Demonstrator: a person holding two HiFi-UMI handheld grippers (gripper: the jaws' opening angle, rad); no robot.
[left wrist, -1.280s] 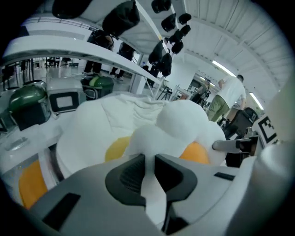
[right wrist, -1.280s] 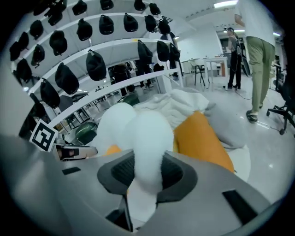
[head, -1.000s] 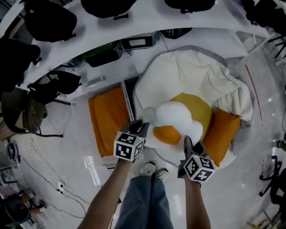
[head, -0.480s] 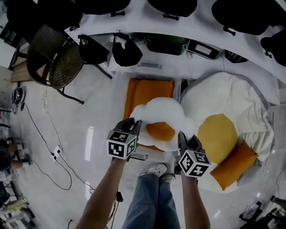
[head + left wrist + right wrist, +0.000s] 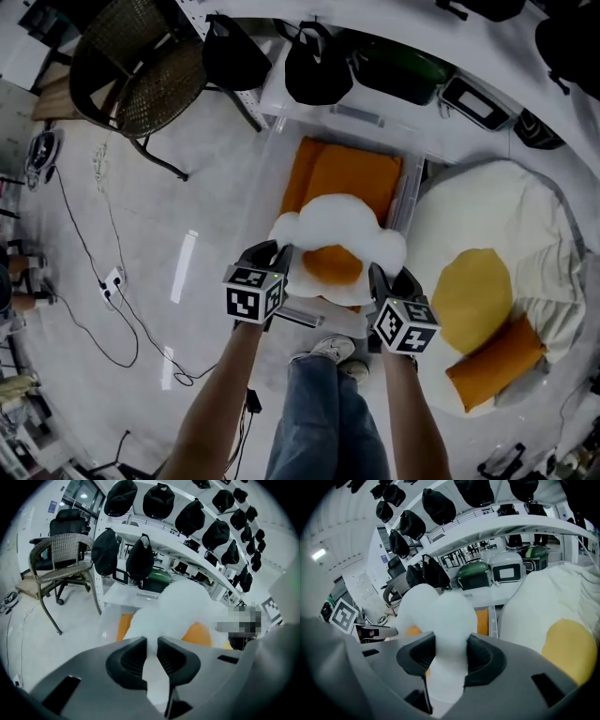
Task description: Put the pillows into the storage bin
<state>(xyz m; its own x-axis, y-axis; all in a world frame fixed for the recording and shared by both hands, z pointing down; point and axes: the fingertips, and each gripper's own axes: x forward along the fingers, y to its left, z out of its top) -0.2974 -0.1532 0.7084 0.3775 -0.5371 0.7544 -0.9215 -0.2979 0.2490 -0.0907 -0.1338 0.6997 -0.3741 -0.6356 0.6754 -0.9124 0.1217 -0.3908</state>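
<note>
While the scan starts at the left edge, wicker chair [image 5: 141,70]: brown woven seat on dark metal legs, standing on the pale floor well apart from the work.
Floor cables [image 5: 98,314]: thin dark leads looping over the floor below the chair.
Left gripper [image 5: 274,255] [image 5: 151,651]: jaws nearly together, pinching a thin fold of the white left rim of the fried-egg pillow.
Storage bin [image 5: 270,169]: clear rectangular plastic tub on the floor, against the white shelf.
Orange pillow [image 5: 347,173]: flat rectangular cushion lying inside the storage bin, its near end hidden by the held pillow.
Fried-egg pillow [image 5: 336,230]: soft white plush with a lobed rim and a round orange yolk, held in the air between both grippers above the near end of the storage bin.
Right gripper [image 5: 384,281] [image 5: 450,653]: jaws have just been opening; a thick white lobe of the fried-egg pillow fills the gap and presses on both pads.
Beanbag [image 5: 487,202]: large white floor cushion with a yellow centre, just beside the storage bin.
Second orange pillow [image 5: 495,364]: oblong, resting tilted on the beanbag's near right edge.
</note>
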